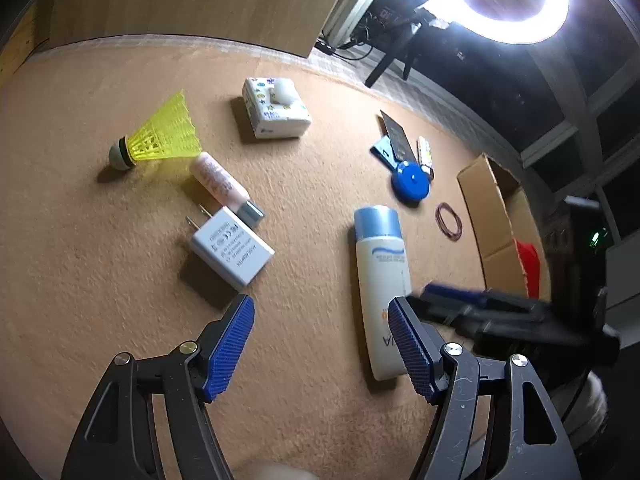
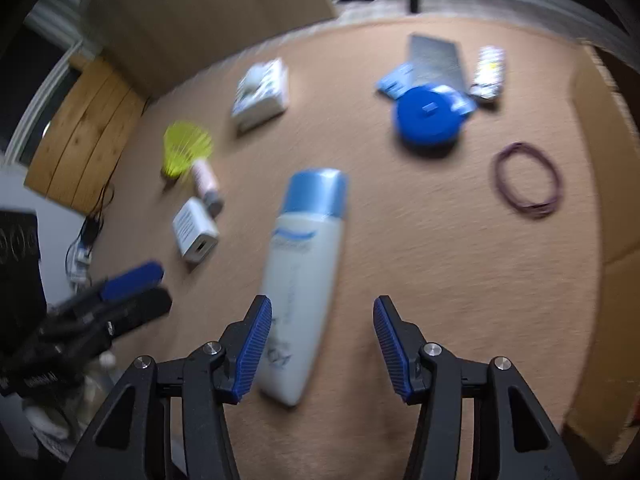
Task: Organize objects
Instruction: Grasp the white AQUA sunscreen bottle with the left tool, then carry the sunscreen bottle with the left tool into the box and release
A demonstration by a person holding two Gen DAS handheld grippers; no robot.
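2 grippers hang over the tan mat [image 1: 100, 240] and neither holds anything. The clutter is scattered loose across it, which fits a sorting job barely begun: the bottle [image 1: 382, 280] lies flat on its side, blue cap pointing away, between the two grippers. Further left sits the charger [image 1: 232, 250], touching the pink tube [image 1: 218, 180], whose far end meets the yellow shuttlecock [image 1: 160, 132]. At the back rests the tissue pack [image 1: 276, 110]; to the right, the blue disc [image 1: 412, 180] sits on a small pile of cards, with the rubber band [image 1: 449, 221] just beside it. A cardboard box [image 1: 492, 216] stands open at the mat's right edge, likely the bin for all this. The left gripper [image 1: 320, 344] tilts steeply down, jaws apart, only bare mat between them, bottle just off its right finger. The right gripper [image 2: 322, 350] also pitches down; its view is smeared, so it looks to be on the move. Its jaws stand apart with the bottle's base behind the left finger, pads not pressing it. My read: the bottle is next, though the right gripper needs to centre over it first.
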